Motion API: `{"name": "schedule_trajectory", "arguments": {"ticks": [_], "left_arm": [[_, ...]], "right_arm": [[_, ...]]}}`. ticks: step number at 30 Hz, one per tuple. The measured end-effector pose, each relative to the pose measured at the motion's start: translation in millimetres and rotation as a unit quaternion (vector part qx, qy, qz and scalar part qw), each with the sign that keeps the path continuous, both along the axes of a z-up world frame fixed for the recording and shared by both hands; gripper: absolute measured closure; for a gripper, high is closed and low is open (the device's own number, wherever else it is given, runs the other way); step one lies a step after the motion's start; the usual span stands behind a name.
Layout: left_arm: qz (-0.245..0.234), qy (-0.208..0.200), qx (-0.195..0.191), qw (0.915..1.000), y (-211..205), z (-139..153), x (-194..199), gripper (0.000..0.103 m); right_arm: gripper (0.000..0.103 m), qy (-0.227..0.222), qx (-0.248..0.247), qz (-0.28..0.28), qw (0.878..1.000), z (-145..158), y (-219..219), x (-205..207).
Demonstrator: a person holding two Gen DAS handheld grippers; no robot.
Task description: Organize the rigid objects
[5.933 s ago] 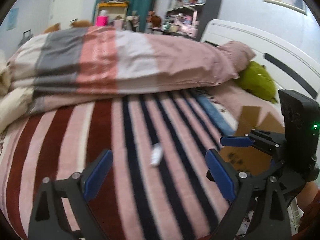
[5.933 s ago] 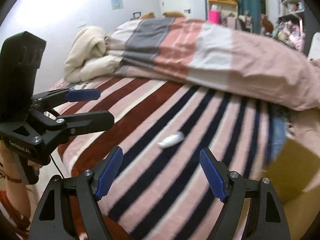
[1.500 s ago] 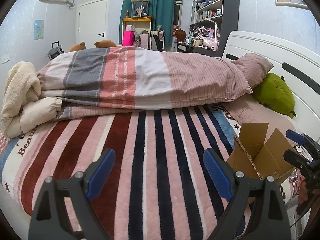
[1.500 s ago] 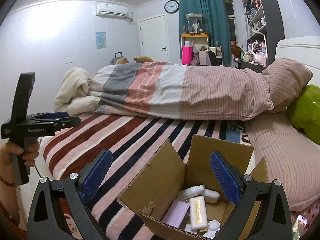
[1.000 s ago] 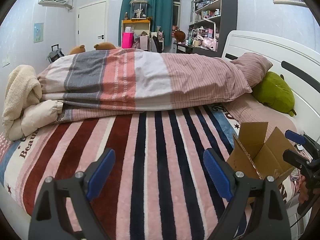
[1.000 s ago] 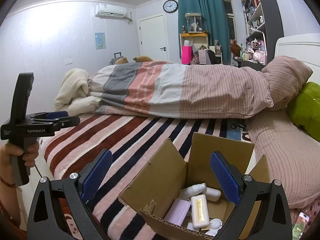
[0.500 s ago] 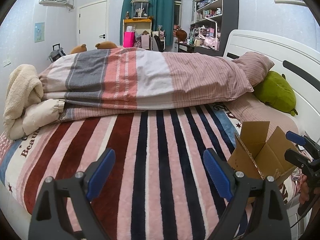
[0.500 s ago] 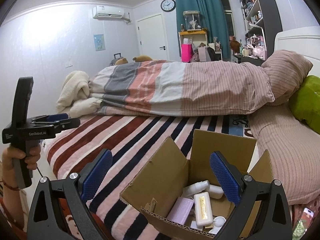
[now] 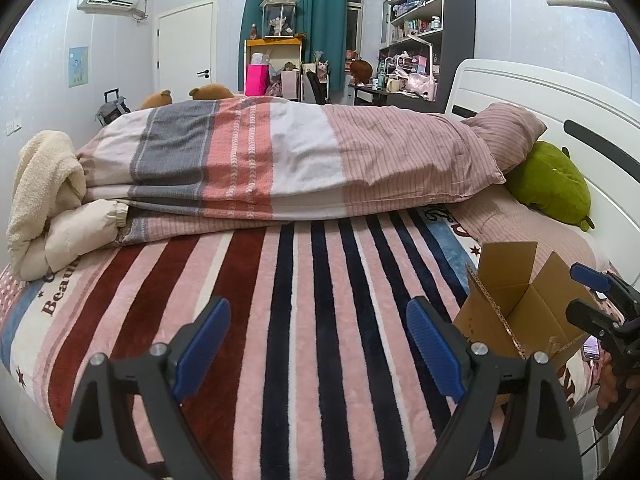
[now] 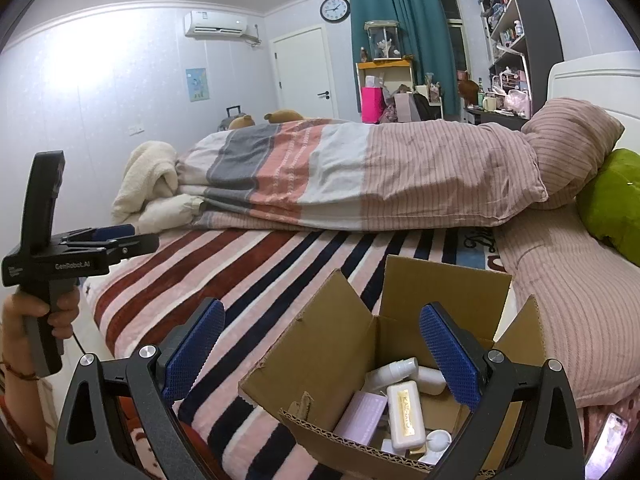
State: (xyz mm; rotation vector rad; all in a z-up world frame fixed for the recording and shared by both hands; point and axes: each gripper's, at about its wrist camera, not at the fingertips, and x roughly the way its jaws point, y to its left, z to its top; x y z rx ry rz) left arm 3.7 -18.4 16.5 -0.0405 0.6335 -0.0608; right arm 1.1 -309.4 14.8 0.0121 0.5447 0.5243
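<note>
An open cardboard box (image 10: 348,348) sits on the striped blanket (image 9: 312,320) near the bed's right edge; it also shows in the left wrist view (image 9: 516,312). Inside lie a white bottle (image 10: 394,370), a cream bar-shaped pack (image 10: 405,414), a lilac pack (image 10: 364,414) and small white pieces. My right gripper (image 10: 320,350) is open and empty, held above and just in front of the box. My left gripper (image 9: 318,346) is open and empty over the blanket, left of the box; its body shows in the right wrist view (image 10: 76,258).
A folded striped duvet (image 9: 280,168) lies across the bed behind. A pink pillow (image 9: 508,132) and a green plush (image 9: 552,184) lie by the white headboard (image 9: 560,112). A cream blanket (image 9: 44,196) is heaped at the left. A phone (image 10: 604,444) lies right of the box.
The small white tube seen on the blanket 5.9 s ago is gone from it. Both grippers have pulled back and risen. Over the last second both views barely shift.
</note>
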Motion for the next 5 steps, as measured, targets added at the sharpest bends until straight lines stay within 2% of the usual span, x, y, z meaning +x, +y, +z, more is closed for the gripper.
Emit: {"name": "schedule_trajectory", "arguments": {"ticks": [5], "left_arm": [[0.000, 0.001, 0.000, 1.0000, -0.1, 0.2, -0.1, 0.015]], "right_arm": [[0.005, 0.001, 0.000, -0.001, 1.000, 0.6, 0.8, -0.2]]}}
